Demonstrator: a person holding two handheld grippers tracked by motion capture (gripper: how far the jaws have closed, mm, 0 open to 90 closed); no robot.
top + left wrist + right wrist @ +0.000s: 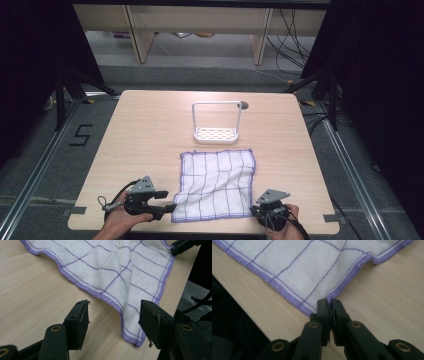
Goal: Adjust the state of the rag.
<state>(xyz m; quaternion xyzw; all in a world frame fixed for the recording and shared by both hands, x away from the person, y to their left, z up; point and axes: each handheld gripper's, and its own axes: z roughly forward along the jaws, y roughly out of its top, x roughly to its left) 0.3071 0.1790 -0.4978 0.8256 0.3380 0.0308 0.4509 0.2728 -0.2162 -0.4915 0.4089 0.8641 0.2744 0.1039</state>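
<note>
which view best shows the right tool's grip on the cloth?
Right gripper view: the right tool is shut on the cloth corner, close up. High view shows it small at that corner; left gripper view shows a dark tip at the far corner.

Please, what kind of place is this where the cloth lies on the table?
Probably a lab or recording workspace, not a home. The wooden table stands between metal floor rails, a taped number marks the floor, and loose cables hang near bare shelving behind it.

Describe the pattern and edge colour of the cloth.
White cloth with a thin purple grid and purple stitched hem; the left gripper view shows it best.
</note>
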